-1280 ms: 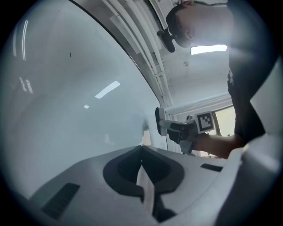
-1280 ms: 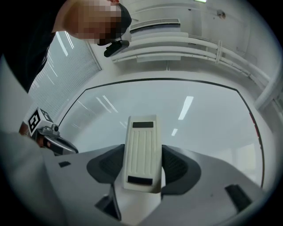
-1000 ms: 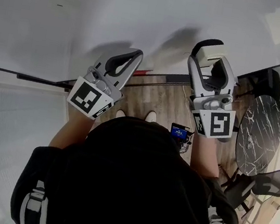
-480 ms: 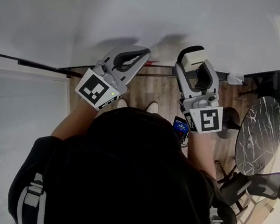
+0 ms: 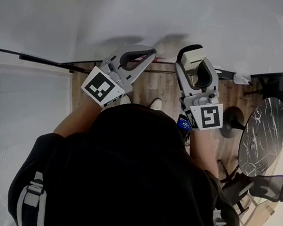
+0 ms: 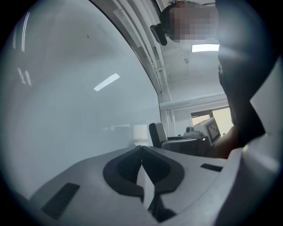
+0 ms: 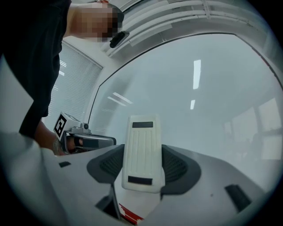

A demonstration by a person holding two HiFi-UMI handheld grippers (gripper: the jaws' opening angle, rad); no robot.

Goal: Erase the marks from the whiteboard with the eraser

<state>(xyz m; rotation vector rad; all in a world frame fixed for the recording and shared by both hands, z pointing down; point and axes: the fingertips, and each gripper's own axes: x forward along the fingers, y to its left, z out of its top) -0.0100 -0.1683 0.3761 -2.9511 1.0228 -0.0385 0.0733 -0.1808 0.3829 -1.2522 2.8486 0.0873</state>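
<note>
The whiteboard (image 5: pixel 163 12) fills the top of the head view, and I see only a tiny dark mark at its far top left. My right gripper (image 5: pixel 192 55) is shut on the cream eraser (image 5: pixel 189 57), held just below the board's lower edge. In the right gripper view the eraser (image 7: pixel 142 152) stands upright between the jaws, with the board (image 7: pixel 208 97) behind it. My left gripper (image 5: pixel 143 56) is shut and holds nothing; it sits a little left of the right one. In the left gripper view its jaw tips (image 6: pixel 141 150) meet in front of the board (image 6: pixel 79 88).
Wooden floor (image 5: pixel 156 88) shows under the board, with the person's shoes on it. A round marble table (image 5: pixel 263 134) and black chairs (image 5: pixel 276 83) stand at the right. Window blinds (image 5: pixel 13 116) run along the left. A red marker (image 5: pixel 158 60) lies on the board's ledge between the grippers.
Both grippers have dropped away from the whiteboard and drawn closer together, towards the person's body. The eraser has stayed in the right gripper.
</note>
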